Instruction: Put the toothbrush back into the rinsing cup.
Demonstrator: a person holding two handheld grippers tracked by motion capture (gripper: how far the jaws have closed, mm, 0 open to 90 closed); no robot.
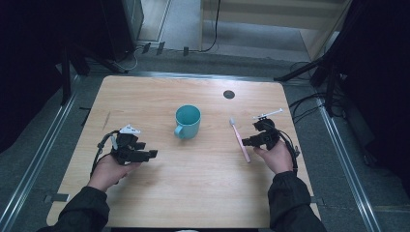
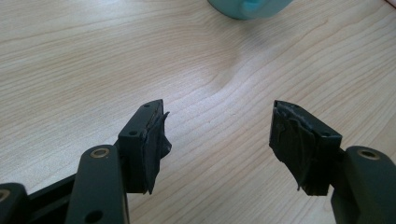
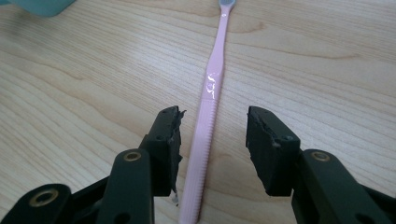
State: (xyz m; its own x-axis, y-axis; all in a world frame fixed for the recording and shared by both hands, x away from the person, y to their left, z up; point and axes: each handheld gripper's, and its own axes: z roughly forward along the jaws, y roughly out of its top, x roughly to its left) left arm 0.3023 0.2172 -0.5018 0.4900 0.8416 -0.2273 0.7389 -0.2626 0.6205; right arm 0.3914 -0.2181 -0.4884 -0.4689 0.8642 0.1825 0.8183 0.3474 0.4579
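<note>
Straddling the toothbrush (image 3: 205, 140) handle with the right gripper (image 3: 212, 135), jaws apart and not yet pressing, the handle lying flat on the table (image 1: 193, 193) closer to the left pad. Needing to be centred over the ribbed section and squeezed squarely, probably low enough to catch so thin a handle. Waiting open and empty with the left gripper (image 2: 219, 140), well short of the cup (image 1: 187, 121) mid-table.

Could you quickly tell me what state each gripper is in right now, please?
Left gripper: open, holding nothing.
Right gripper: open, jaws either side of the pink toothbrush, not yet gripping it.
</note>
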